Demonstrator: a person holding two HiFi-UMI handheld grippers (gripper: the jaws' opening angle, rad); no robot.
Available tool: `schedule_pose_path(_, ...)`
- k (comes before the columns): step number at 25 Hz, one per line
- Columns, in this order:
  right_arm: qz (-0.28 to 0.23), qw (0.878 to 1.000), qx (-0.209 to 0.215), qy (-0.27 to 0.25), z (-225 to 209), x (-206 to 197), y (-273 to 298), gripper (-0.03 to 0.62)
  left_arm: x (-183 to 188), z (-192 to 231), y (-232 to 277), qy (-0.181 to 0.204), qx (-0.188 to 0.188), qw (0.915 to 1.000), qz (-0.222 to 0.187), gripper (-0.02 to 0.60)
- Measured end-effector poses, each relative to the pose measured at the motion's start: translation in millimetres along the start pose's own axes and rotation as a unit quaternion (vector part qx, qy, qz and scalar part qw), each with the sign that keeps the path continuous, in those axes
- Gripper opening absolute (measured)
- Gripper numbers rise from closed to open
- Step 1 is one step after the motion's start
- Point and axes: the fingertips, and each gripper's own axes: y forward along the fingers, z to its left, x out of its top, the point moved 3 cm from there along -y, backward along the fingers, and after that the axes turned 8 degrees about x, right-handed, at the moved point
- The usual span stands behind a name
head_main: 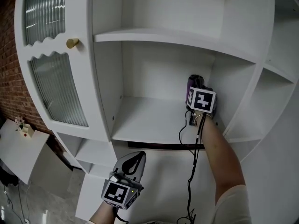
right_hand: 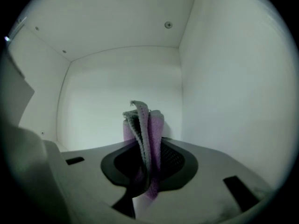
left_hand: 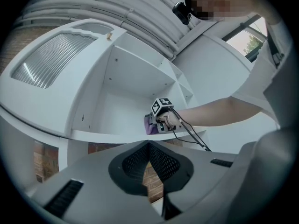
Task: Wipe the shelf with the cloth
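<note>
Head view above, left gripper view below, right inside, all sharing shelf (head_main: 149, 119)

shelf (head_main: 149, 118): white, flat | load: purple cloth (head_main: 191, 81) near right rear corner | contact with board: cannot tell

Ribbed-glass cabinet door (head_main: 56, 85) with brass knob (head_main: 72, 43), brick wall (head_main: 7, 55), small white table (head_main: 21, 148) lower left
</note>
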Motion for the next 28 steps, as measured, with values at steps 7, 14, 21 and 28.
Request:
schedule_pose_path(7,0.001,1.000,-0.006,0.013,-3.9,1.3,-6.9,0.084,-2.5,-6.0,1.6,-0.011,-0.006,0.9999,0.005,0.014)
schedule_pose_path(14,0.012,0.999,0.028,-0.041,28.0,12.7,-18.4,0.086,0.5,6.0,-9.8,-0.001,-0.006,0.9999,0.010,0.014)
schedule_pose_path(21,0.061,0.959,0.143,-0.237,143.3,-1.5,-10.0,0.087,-1.0,36.8,-24.7,-0.009,-0.001,0.9996,0.026,0.014)
schedule_pose_path(28,0.060,0.925,0.168,-0.334,227.7,-2.2,0.1,0.087,-4.4,65.4,-38.2,0.005,-0.004,0.9999,0.013,0.014)
